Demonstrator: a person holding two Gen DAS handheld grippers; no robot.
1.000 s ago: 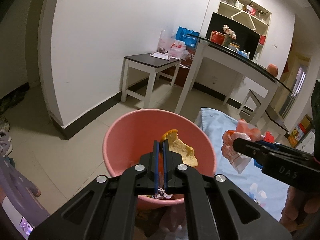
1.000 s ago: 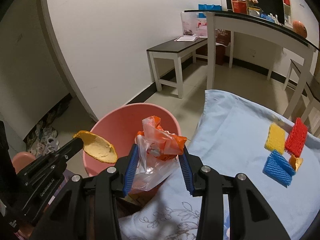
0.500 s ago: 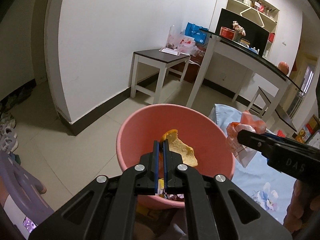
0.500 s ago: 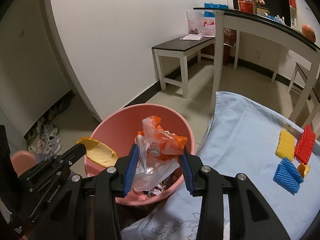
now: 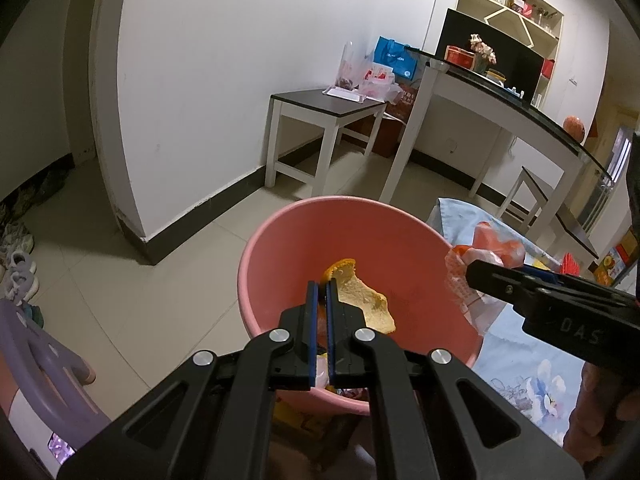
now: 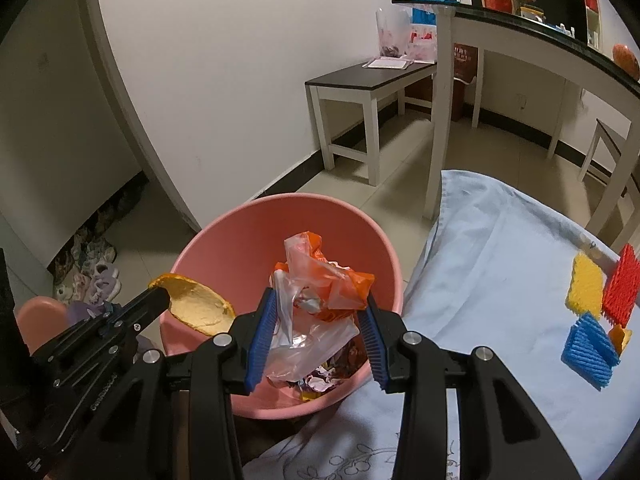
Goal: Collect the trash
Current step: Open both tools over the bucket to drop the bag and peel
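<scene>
White walls, pale floor tiles and a dark-topped side table [image 5: 328, 100] fill the upper half of both views; lower centre stands the round pink plastic bin [image 5: 280, 248], beside a light-blue bedsheet [image 6: 500, 248] at lower right. The left gripper [image 5: 319, 292] is clamped nearly together on a curved piece of orange peel [image 5: 360, 292], held over the bin's opening, presumably so it falls inside once let go. The right gripper [image 6: 320, 300] stands about half apart, its blue pads pressing a crumpled clear-and-orange plastic bag [image 6: 320, 280], which hangs over the bin's right side above wrappers already lying at the bottom. Both pieces look ready to drop. At the right edge of the right wrist view, yellow, red and blue ridged blocks [image 6: 592, 308] rest on the sheet, with a small orange scrap [image 6: 620, 338] just beside them, probably trash left to collect.
</scene>
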